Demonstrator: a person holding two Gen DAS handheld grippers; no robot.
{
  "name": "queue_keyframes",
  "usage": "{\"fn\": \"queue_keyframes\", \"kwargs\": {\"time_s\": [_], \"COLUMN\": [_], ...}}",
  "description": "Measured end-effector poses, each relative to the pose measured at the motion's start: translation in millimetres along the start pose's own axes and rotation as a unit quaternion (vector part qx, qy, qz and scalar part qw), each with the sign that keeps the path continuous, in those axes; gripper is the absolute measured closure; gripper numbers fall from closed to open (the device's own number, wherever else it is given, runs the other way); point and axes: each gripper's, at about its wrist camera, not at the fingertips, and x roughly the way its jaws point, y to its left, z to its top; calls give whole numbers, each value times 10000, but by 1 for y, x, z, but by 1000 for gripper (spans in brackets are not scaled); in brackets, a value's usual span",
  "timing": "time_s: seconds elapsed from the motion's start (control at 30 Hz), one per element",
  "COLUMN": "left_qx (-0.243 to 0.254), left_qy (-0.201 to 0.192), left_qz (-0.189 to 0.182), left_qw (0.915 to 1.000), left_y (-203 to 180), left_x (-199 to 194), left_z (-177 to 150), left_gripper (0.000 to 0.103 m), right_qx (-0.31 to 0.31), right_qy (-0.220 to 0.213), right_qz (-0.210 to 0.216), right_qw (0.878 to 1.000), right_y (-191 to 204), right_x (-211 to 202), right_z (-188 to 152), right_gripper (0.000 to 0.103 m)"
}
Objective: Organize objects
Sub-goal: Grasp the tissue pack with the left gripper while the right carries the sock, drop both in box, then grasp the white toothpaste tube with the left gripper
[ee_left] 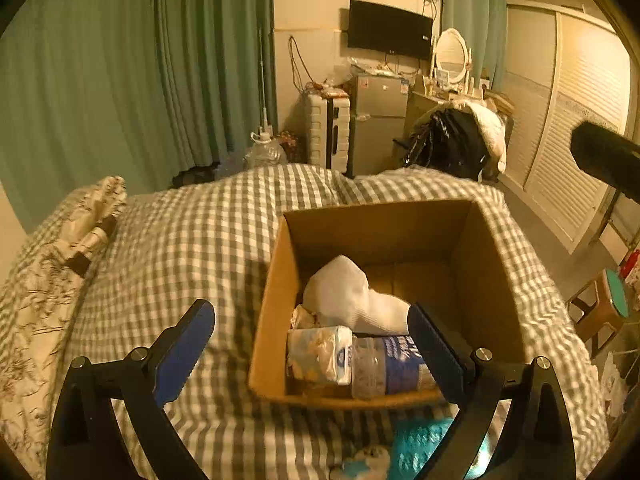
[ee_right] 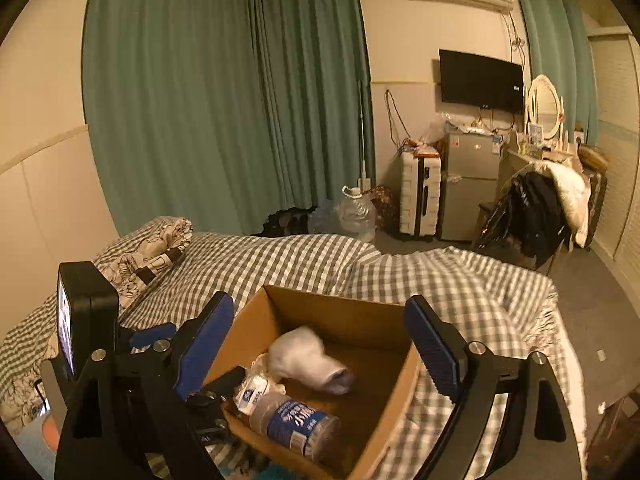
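Observation:
An open cardboard box sits on the checked bed. Inside lie a white sock, a tissue pack and a plastic bottle with a blue label. The sock looks blurred in the right wrist view. My left gripper is open and empty, low over the box's near left corner. My right gripper is open and empty above the box. The left gripper's body shows at the left of the right wrist view.
A teal packet and a small white-and-blue item lie on the bedspread in front of the box. A patterned pillow lies at the far left. Beyond the bed stand a suitcase, a small fridge and a clothes-covered chair.

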Motion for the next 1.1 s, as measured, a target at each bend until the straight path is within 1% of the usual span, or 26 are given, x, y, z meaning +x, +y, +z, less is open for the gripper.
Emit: {"fn": "queue_keyframes", "kwargs": {"time_s": [0.13, 0.27, 0.37, 0.53, 0.63, 0.73, 0.83, 0.9, 1.0, 1.1], "left_qx": [-167, -362, -377, -395, -425, -435, -419, -283, -143, -43], "left_qy": [-192, -340, -412, -276, -168, -49, 242, 450, 686, 801], "left_qz": [42, 66, 90, 317, 365, 366, 278, 245, 110, -88], "left_qw": [9997, 9987, 9984, 9983, 9983, 9984, 9984, 9983, 9975, 9967], "left_y": [6, 9, 11, 11, 6, -4, -19, -31, -47, -62], "left_x": [-49, -101, -130, -152, -154, -149, -134, -124, -112, -107], "left_z": [-1, -12, -29, -68, -97, -126, -154, -171, -190, -199], "left_gripper": [3, 3, 3, 3, 3, 3, 3, 3, 3, 3], "right_qx": [14, -131, -353, -534, -600, -629, -539, -432, -332, -251], "right_qy": [-13, -70, -96, 23, 234, 443, 610, 948, 1327, 1530], "right_qz": [-50, -229, -419, -628, -711, -919, -1211, -1372, -1411, -1517], "right_qw": [10000, 9996, 9985, 9966, 9954, 9928, 9893, 9851, 9805, 9762], "right_y": [1, 8, 19, 34, 41, 44, 39, 32, 21, 9], "right_x": [-48, -98, -134, -172, -179, -176, -165, -151, -134, -128], "right_z": [10, 8, -3, -37, -70, -107, -143, -168, -190, -205], "right_gripper": [13, 12, 10, 9, 9, 9, 9, 9, 9, 9]}}
